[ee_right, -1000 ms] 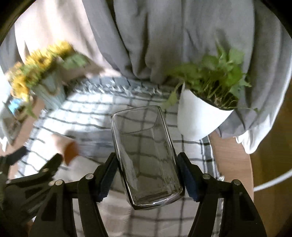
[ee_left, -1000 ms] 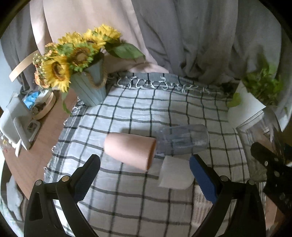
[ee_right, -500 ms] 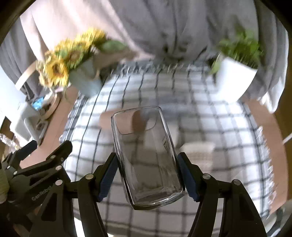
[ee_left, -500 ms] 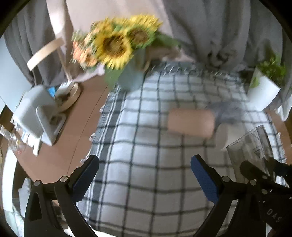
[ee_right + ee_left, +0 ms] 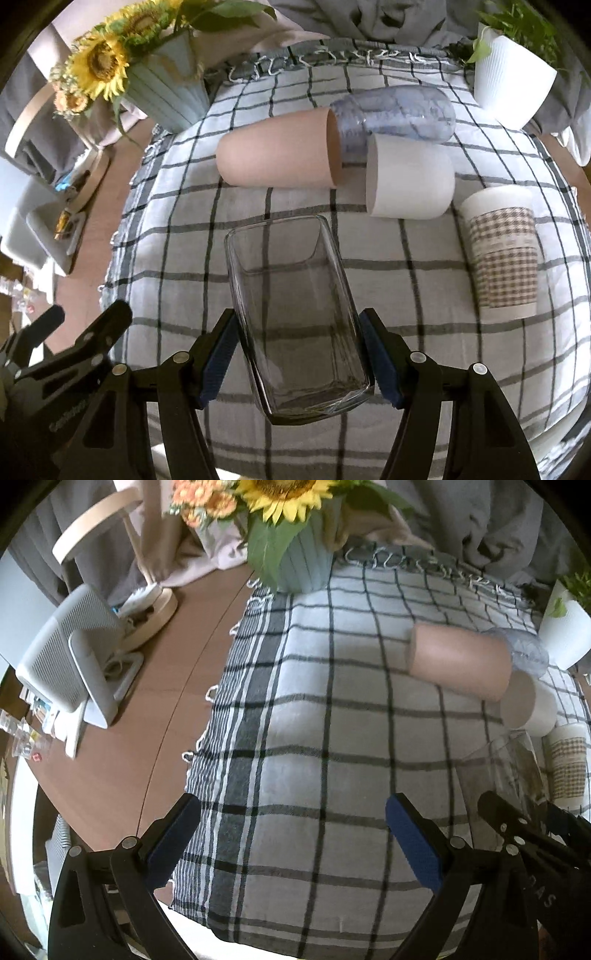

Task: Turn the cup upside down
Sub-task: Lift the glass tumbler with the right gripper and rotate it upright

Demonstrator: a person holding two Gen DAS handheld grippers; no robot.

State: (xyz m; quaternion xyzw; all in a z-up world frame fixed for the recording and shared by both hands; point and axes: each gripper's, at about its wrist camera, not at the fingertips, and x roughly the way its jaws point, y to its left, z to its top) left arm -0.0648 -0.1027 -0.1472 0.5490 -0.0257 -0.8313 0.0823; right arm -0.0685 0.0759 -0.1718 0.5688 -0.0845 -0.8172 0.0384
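My right gripper (image 5: 301, 354) is shut on a clear square glass cup (image 5: 295, 314), held above the checked cloth (image 5: 184, 240) with its rim pointing away and down toward the table. The glass also shows at the right edge of the left wrist view (image 5: 506, 771). My left gripper (image 5: 291, 834) is open and empty above the cloth's near left part. It shows in the right wrist view at the lower left (image 5: 74, 343).
On the cloth lie a pink cup (image 5: 277, 155), a bluish clear cup (image 5: 395, 114) and a white cup (image 5: 410, 177) on their sides. A checked paper cup (image 5: 502, 251) is at right. A sunflower vase (image 5: 166, 92) and white plant pot (image 5: 513, 88) stand behind.
Both grippers have pulled back and tilted down toward the table. The glass stays in the right gripper's grip, and the cups on the cloth now show below it.
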